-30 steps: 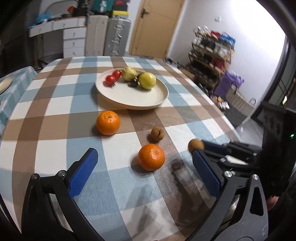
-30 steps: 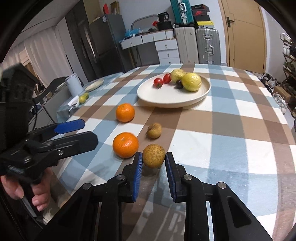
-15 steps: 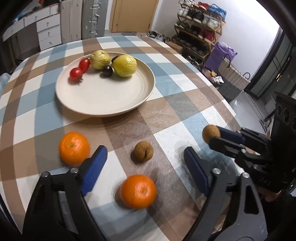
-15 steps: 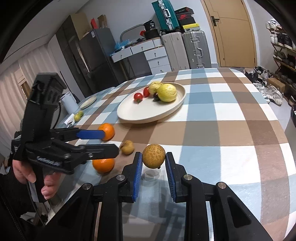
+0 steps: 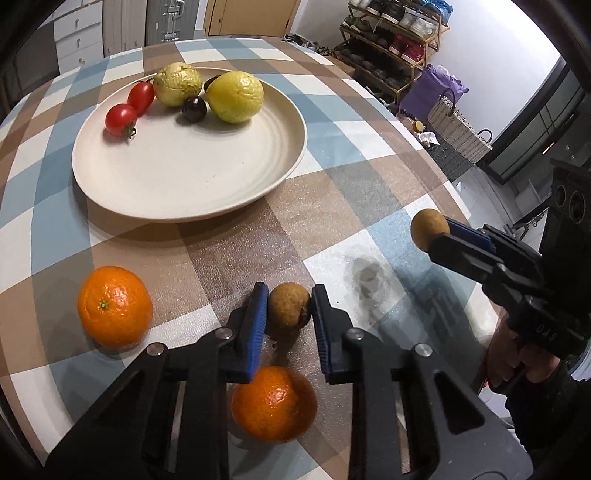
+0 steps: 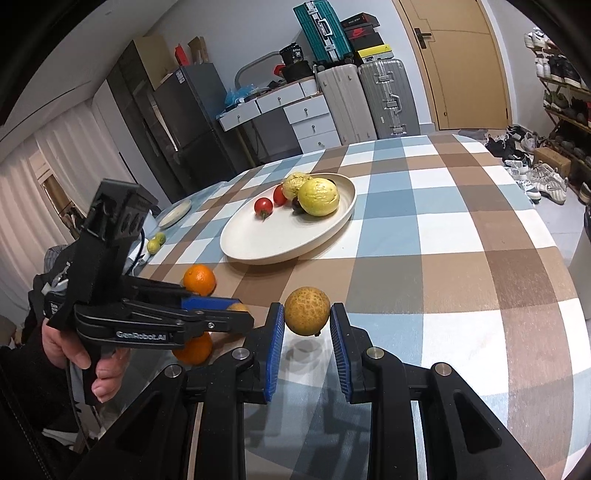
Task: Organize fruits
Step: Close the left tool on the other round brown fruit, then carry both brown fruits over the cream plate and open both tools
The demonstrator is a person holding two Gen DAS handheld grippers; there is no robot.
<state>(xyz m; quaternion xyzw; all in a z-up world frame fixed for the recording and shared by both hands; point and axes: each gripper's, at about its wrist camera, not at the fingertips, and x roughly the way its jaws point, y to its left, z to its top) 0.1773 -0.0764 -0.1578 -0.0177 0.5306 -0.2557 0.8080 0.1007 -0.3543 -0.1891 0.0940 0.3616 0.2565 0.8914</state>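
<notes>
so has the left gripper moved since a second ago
Yes. The left gripper has come forward toward the plate, its jaws just closing on the small brown fruit.

Lived-in home, checked dining table (image 6: 461,236), fridge (image 6: 192,122), suitcases (image 6: 384,96), shoe rack (image 5: 388,33), drawers (image 6: 310,118)

Left gripper (image 5: 288,314): matte black plastic frame w/ two long arms, triangular cut-outs in each, silver round screw heads at the pivots. Fingers end in flat blue ribbed pads (image 5: 257,325). Seen side-on from the right wrist view, it has a black pistol-style handle, a boxy black housing on top w/ round holes, white "GenRobot.AI" lettering along the body, and a thin dark cable trailing below.

Right gripper (image 6: 307,334): same build, black arms, silver screws, blue ribbed pads (image 6: 276,350). From the left wrist view its side carries faint "DAS" lettering, plus a black box w/ two round openings.

Person: dark sleeves at both hands (image 6: 83,356).
</notes>
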